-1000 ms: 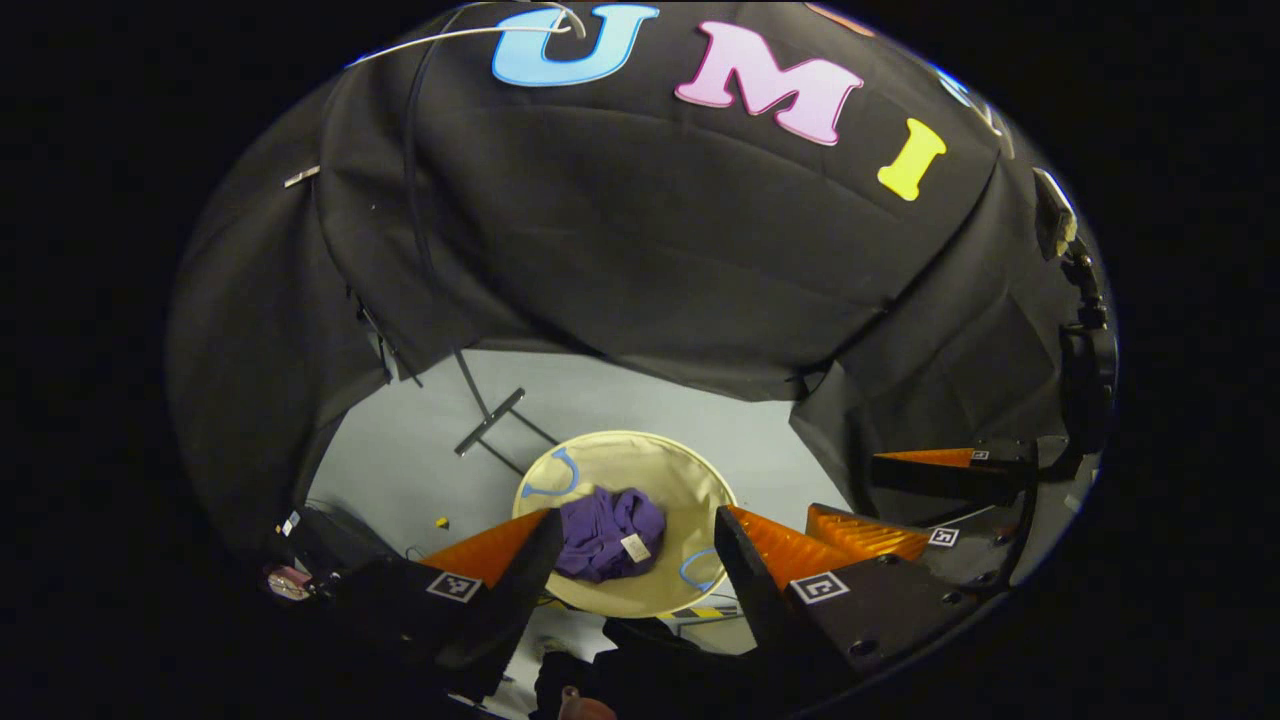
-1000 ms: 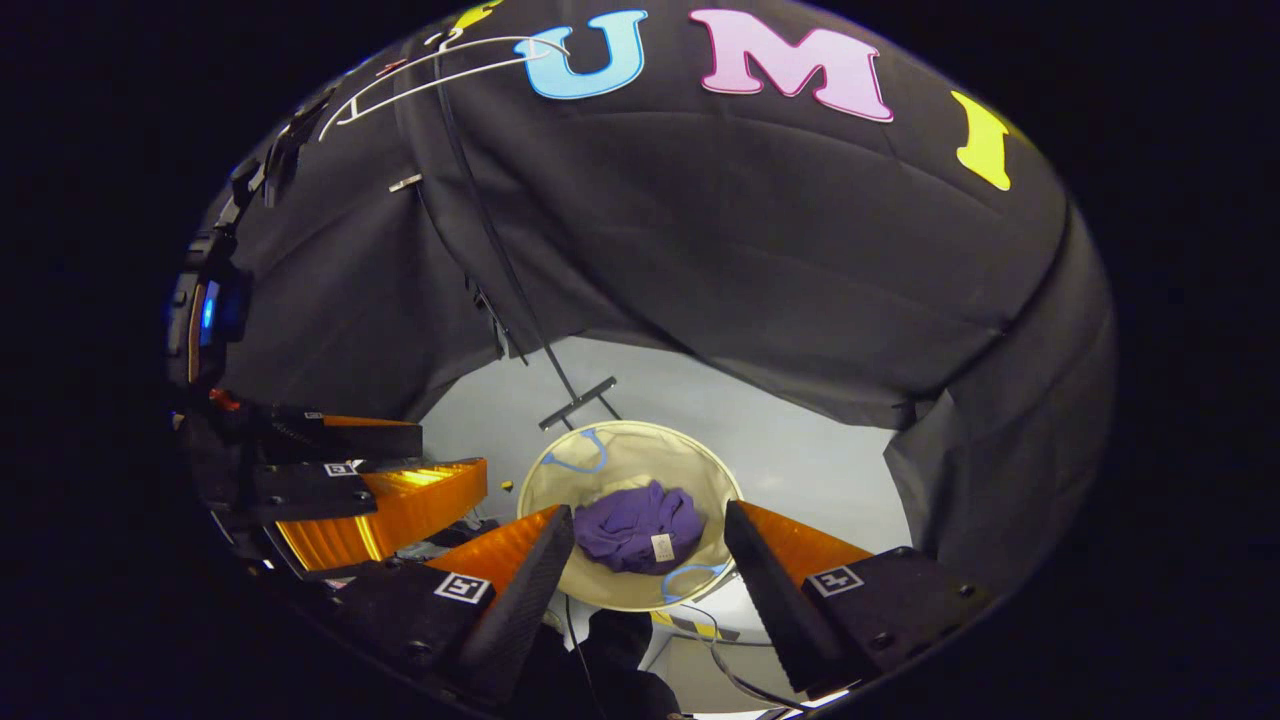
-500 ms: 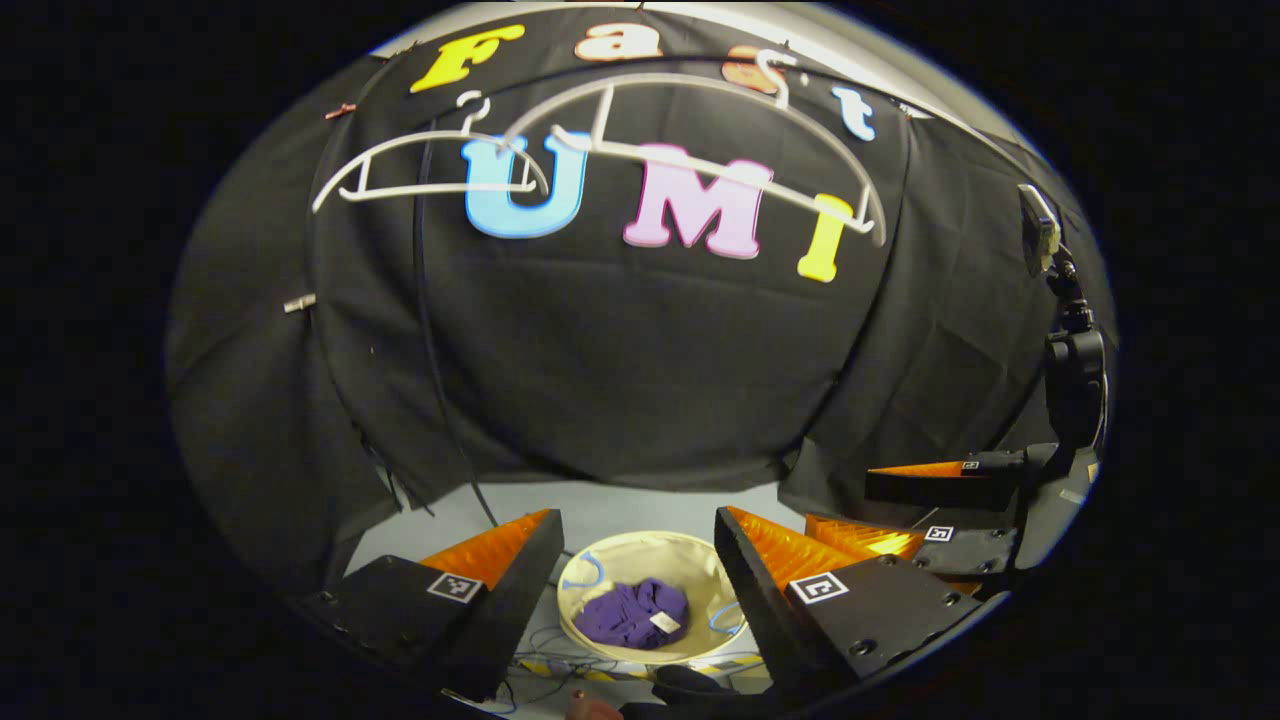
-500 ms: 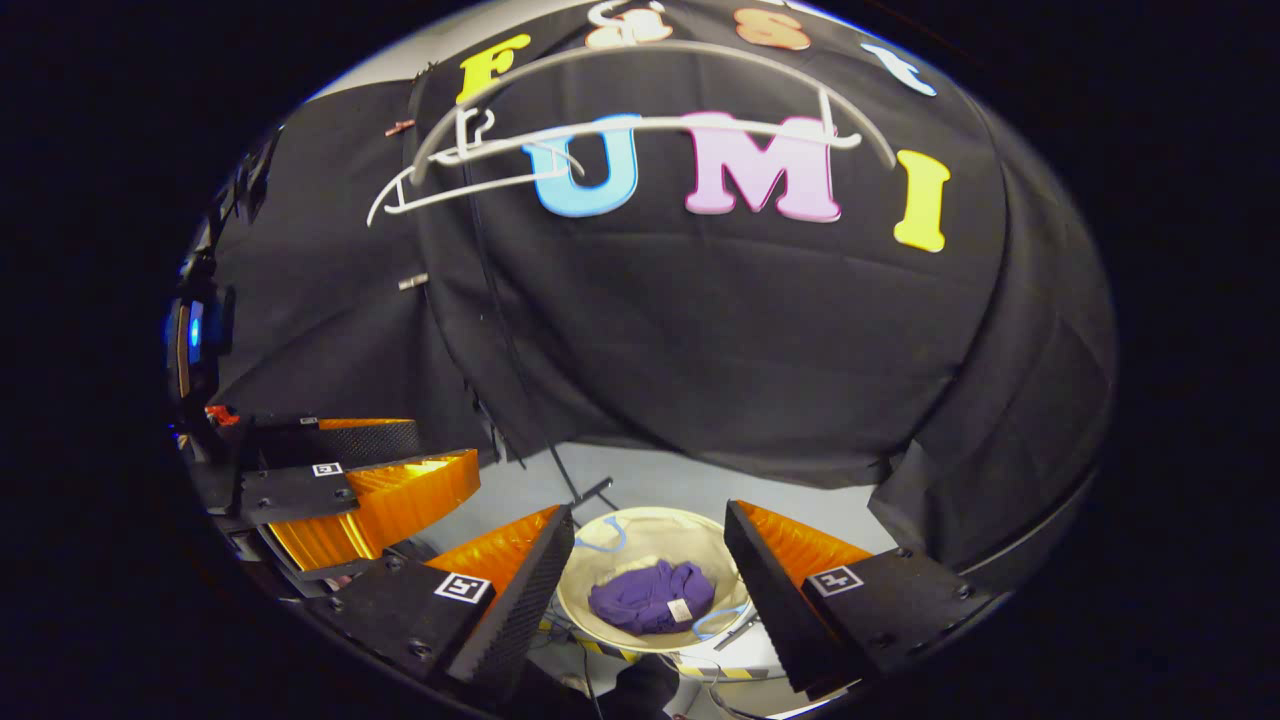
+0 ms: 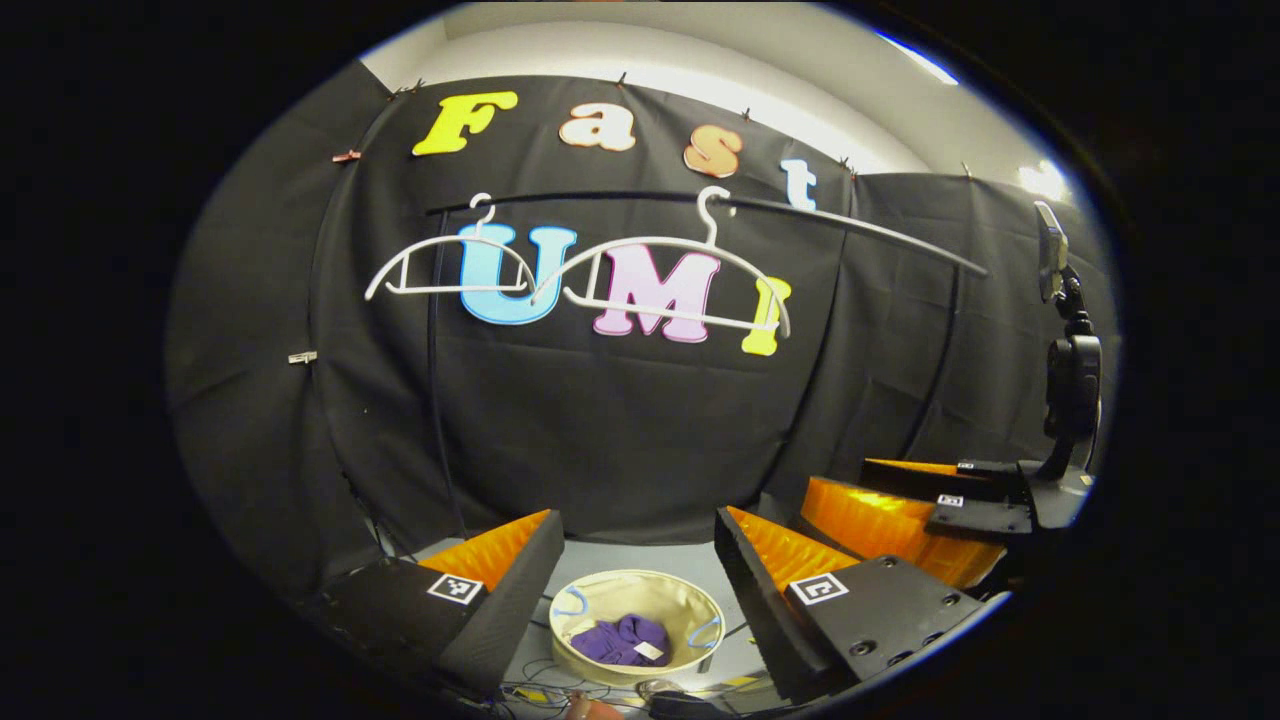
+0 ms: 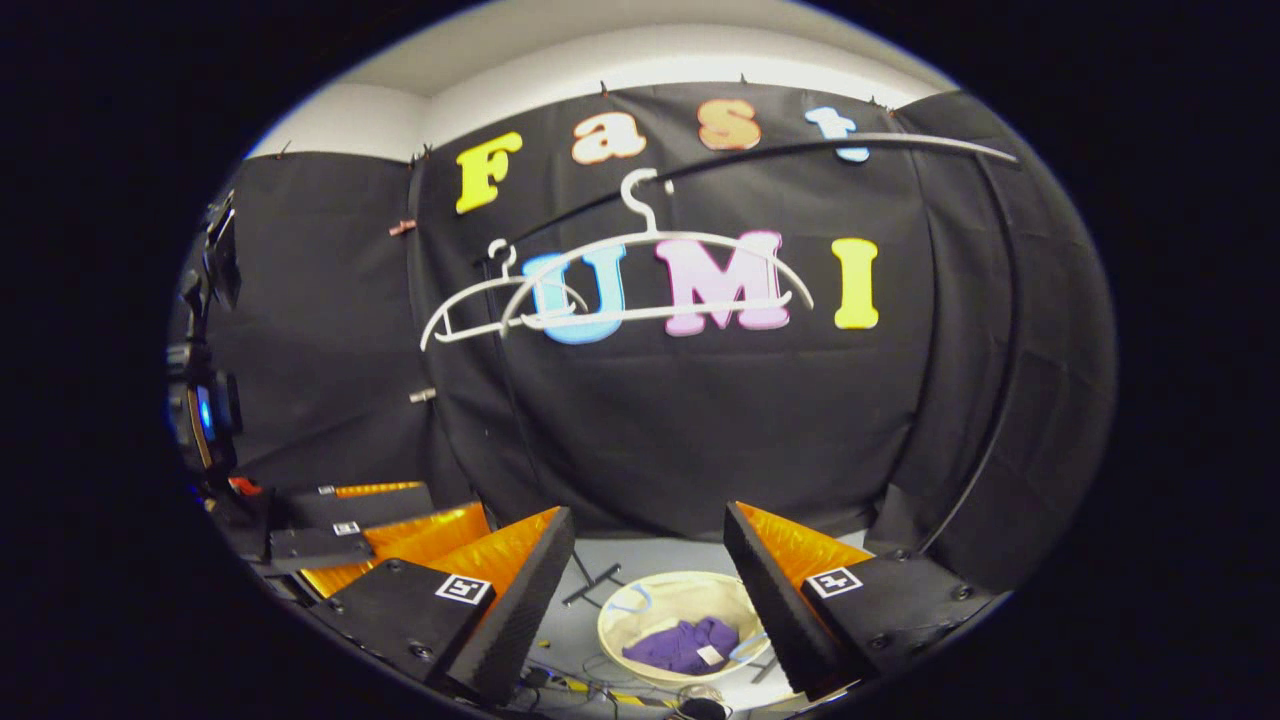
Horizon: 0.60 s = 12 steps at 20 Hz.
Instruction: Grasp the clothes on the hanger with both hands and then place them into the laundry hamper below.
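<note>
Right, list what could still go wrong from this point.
1. The purple garment lies bunched in the laundry hamper, yet a lowered gripper could snag it, since the left gripper and right gripper both point at it with jaws open.
2. Two bare white hangers hang loosely on the rail; a raised gripper might knock one off.
3. Cables on the floor beside the hamper could catch a foot.
</note>
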Each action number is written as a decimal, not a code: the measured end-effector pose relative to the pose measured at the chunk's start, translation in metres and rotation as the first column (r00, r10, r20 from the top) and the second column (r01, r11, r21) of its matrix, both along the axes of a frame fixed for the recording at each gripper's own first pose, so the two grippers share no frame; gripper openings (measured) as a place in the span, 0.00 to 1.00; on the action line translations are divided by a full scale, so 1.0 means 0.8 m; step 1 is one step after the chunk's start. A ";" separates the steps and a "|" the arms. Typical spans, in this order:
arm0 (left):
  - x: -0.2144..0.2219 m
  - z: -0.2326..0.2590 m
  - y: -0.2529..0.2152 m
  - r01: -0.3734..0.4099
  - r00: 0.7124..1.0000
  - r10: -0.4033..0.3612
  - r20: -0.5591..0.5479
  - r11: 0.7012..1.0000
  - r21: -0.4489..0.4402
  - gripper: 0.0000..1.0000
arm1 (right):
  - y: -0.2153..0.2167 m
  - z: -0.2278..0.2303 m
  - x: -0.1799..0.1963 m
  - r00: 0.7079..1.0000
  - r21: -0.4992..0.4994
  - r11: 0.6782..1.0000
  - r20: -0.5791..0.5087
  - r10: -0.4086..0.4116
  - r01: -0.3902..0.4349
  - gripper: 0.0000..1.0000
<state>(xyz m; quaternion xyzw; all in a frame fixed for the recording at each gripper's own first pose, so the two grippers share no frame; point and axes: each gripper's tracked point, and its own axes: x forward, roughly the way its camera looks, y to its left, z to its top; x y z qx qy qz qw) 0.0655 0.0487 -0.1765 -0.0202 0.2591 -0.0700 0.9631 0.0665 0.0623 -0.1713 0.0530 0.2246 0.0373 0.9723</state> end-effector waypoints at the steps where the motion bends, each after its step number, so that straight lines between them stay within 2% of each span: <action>1: -0.013 0.016 -0.001 0.003 0.999 -0.003 0.040 1.000 0.000 0.96 | 0.002 0.017 -0.007 0.999 -0.007 1.000 0.052 -0.007 0.007 0.98; 2: -0.023 0.031 -0.001 0.007 0.997 -0.008 0.081 1.000 0.008 0.92 | 0.003 0.033 -0.013 0.995 -0.016 1.000 0.102 -0.014 0.016 0.98; 5: -0.046 0.069 -0.006 0.019 0.983 -0.028 0.183 0.998 0.052 0.95 | 0.008 0.063 -0.038 0.983 -0.031 0.999 0.183 -0.012 0.018 0.98; 8: -0.055 0.117 -0.026 0.033 0.955 -0.046 0.294 0.998 0.049 0.92 | -0.002 0.108 -0.055 0.962 -0.058 0.998 0.272 -0.008 0.024 0.97; 9: -0.056 0.130 -0.034 0.039 0.945 -0.050 0.322 0.998 0.041 0.92 | -0.008 0.120 -0.058 0.954 -0.070 0.997 0.299 -0.011 0.033 0.92; 11: -0.050 0.151 -0.049 0.044 0.939 -0.053 0.341 0.998 0.032 0.93 | -0.019 0.140 -0.058 0.946 -0.084 0.996 0.325 -0.010 0.039 1.00; 12: -0.049 0.161 -0.058 0.047 0.936 -0.057 0.348 0.998 0.037 0.94 | -0.025 0.152 -0.059 0.942 -0.084 0.996 0.335 -0.010 0.040 0.97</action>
